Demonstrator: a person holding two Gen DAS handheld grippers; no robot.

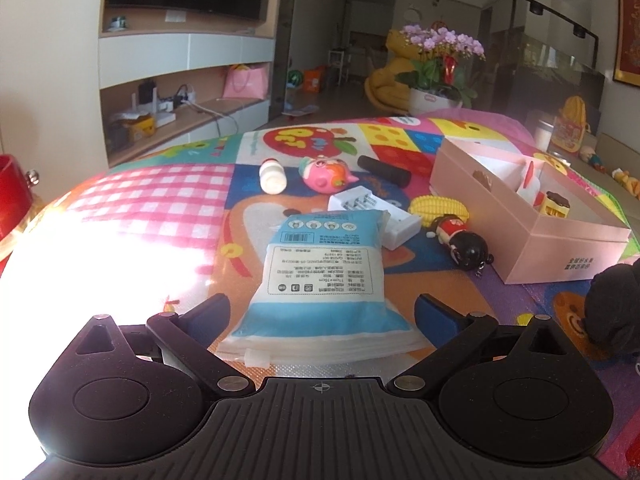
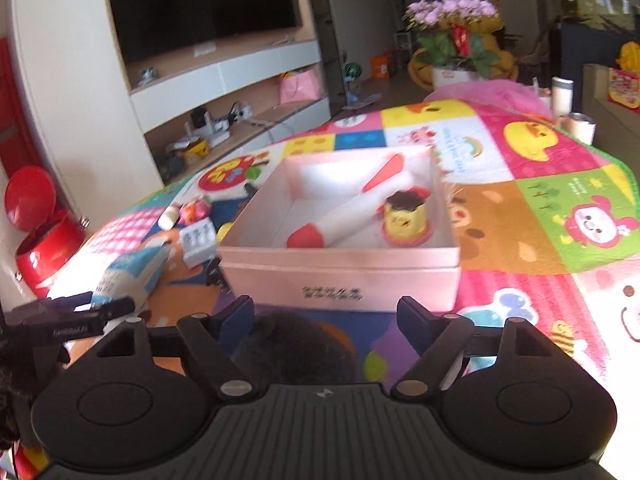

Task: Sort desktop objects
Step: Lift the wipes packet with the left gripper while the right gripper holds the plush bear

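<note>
You are working in a sunlit living room, over a tabletop (image 1: 168,196) covered by a bright patchwork play mat, with a dark television and shelving on the far left. The pink box (image 2: 340,276) sits to the right of the loose clutter and already holds a white-and-red pen-shaped toy (image 2: 352,210) and a small yellow cake toy (image 2: 404,216).

Your left tool (image 1: 320,312) stands wide open with the blue-and-white wipes pack (image 1: 326,268) lying flat between its fingers; the pads do not press on it. Your right tool (image 2: 326,316) is also open and holds nothing, hovering just in front of the box's near wall.

The pack looks like the next item to sort. It is soft and slippery, so I would slide the left tool further along it and close across its firmer middle, not the loose sealed edge. Lift it level and clear the box wall before letting go.

Beyond the pack lie a white bottle (image 1: 273,176), a pink fish toy (image 1: 326,174), a black cylinder (image 1: 384,170), a white battery charger (image 1: 376,216), a toy corn (image 1: 440,208) and a black-headed doll (image 1: 460,238).

Glare washes out the near left of the mat. The right wrist view is blurred, a dark shape low in it cannot be identified, and the print on the box is unreadable.
</note>
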